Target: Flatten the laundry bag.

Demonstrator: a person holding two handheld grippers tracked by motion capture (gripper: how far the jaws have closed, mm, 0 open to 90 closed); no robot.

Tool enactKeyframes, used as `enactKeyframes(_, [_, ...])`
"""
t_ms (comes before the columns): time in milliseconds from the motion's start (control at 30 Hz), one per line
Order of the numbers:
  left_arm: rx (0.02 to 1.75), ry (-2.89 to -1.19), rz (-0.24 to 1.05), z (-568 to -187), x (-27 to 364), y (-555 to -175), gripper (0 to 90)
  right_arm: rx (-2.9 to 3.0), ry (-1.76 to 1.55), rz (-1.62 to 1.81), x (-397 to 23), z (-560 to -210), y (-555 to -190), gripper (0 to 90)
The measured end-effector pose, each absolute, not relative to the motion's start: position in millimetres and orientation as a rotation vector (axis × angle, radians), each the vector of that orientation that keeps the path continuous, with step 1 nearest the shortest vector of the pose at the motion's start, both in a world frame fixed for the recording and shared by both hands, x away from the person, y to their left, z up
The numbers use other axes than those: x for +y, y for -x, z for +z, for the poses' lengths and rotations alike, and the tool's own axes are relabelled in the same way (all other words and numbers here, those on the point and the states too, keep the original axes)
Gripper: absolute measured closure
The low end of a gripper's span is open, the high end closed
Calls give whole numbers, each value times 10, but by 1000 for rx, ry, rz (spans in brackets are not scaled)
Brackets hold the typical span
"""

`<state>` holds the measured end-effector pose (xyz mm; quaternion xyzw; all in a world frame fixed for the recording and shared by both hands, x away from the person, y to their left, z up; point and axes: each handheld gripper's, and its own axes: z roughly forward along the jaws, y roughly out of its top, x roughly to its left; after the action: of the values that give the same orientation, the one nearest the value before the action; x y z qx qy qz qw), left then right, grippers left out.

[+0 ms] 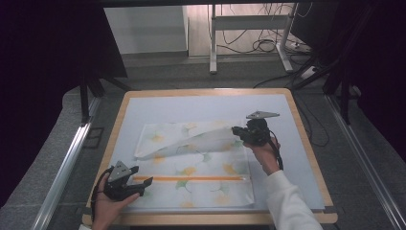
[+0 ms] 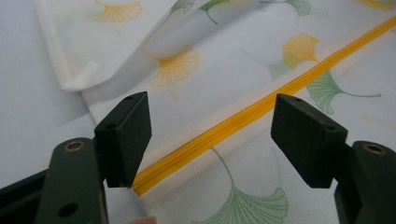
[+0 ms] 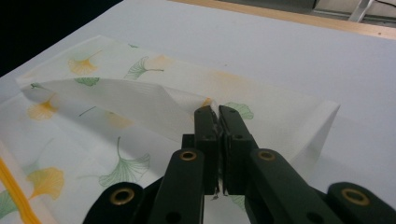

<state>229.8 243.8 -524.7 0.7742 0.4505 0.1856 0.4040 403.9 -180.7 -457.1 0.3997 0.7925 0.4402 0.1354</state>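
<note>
Currently the work reads as a fold in progress on a white mesh fabric bag printed with yellow and green ginkgo leaves [image 1: 191, 175], lying flat on the pale grey mat [image 1: 201, 108] that covers the wood-edged bench, toward its near edge. An orange zipper [image 1: 191, 178] runs across the bag parallel to that near edge.

The right gripper [image 1: 238, 132] has its jaws pressed together on the far right corner of the bag, a thin layer of mesh pinched between them; the lifted corner forms a loose, tent-like flap [image 1: 191, 141] sagging over the far half of the bag. The left gripper [image 1: 143, 186] sits at the near left corner of the bag, jaws spread wide on either side of the zipper's end, gripping nothing.

Judgement: the fold is partway along. The next move probably calls for carrying the pinched corner across and down toward the zipper line, keeping the flap taut enough not to bunch.

Material notes: fine woven mesh, semi-translucent, limp, creases softly; zipper tape stiffer, ribbed.
</note>
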Motion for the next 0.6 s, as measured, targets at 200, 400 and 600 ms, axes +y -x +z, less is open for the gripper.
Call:
enactKeyframes(200, [1146, -1941, 471, -5241, 2447, -2297, 290, 2281, -1164, 1277, -1839, -4579, -4092, 865])
enactKeyframes(400, [1136, -1949, 475, -5239, 2424, -2297, 289, 2268, -1191, 1259, -1850, -4654, -4199, 865])
enactKeyframes(600, [1136, -1945, 478, -5238, 2448, -2291, 289, 2248, -1204, 1258, -1850, -4681, -4287, 865])
